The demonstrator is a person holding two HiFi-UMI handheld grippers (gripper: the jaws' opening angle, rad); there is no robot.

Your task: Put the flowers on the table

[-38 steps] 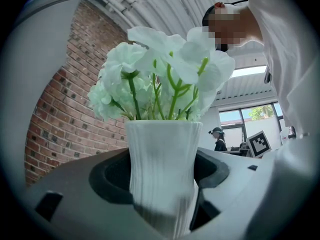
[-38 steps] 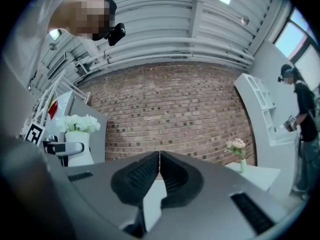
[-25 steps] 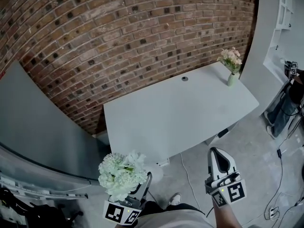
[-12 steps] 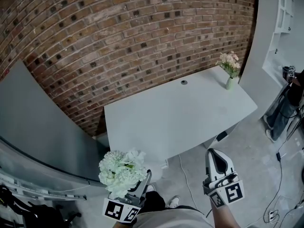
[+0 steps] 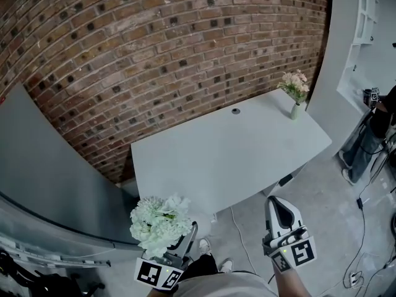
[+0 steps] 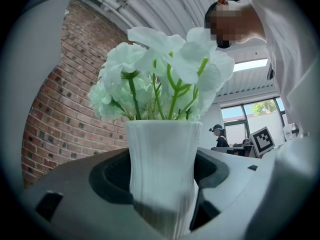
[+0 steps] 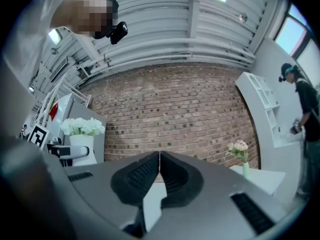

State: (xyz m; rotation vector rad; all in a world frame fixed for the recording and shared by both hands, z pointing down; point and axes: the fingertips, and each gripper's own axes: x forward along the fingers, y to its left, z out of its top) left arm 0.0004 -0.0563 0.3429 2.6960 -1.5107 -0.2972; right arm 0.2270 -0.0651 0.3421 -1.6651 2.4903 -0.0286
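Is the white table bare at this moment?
No, a small vase of pale pink flowers stands near the far right corner of the table.

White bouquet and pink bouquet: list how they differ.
The white bouquet has white-green blooms in a wide ribbed white vase; the pink bouquet has pinkish blooms in a slim pale-green vase. The white bouquet is clamped in the left gripper, off the table; the pink bouquet stands on the table's far right corner. Both are upright in vases.
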